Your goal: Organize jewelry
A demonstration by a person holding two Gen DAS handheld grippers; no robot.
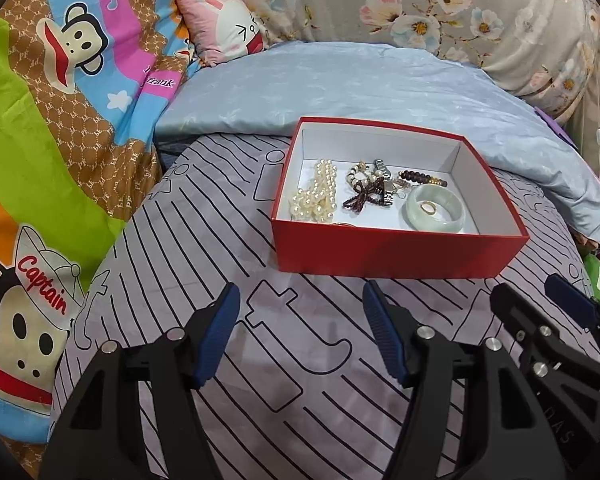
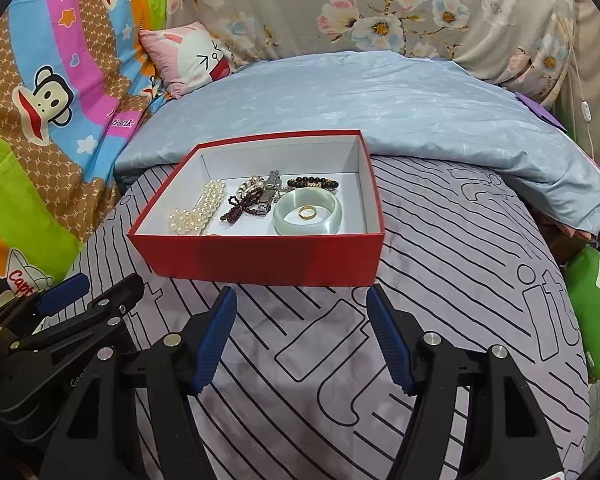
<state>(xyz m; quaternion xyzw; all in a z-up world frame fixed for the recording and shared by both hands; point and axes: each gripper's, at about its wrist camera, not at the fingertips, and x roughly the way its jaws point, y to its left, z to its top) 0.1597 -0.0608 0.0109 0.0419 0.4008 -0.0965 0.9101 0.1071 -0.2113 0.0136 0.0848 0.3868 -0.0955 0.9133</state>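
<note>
A red box (image 1: 396,250) with a white inside sits on the striped grey bed cover; it also shows in the right wrist view (image 2: 260,258). Inside lie a pearl necklace (image 1: 318,196) (image 2: 200,210), a dark bead strand (image 1: 362,196) (image 2: 240,206), a metal watch (image 1: 384,172) (image 2: 270,192), a brown bead bracelet (image 1: 422,178) (image 2: 312,182), and a pale green bangle (image 1: 434,208) (image 2: 308,212) with a gold ring (image 1: 428,209) (image 2: 307,212) inside it. My left gripper (image 1: 300,332) is open and empty, short of the box. My right gripper (image 2: 300,332) is open and empty, also in front of the box.
A folded light blue quilt (image 1: 360,88) lies behind the box. A cartoon monkey blanket (image 1: 60,120) lies at the left, a pink pillow (image 1: 220,24) and floral cover (image 1: 460,8) at the back. A green cushion (image 2: 592,312) sits at the bed's right edge.
</note>
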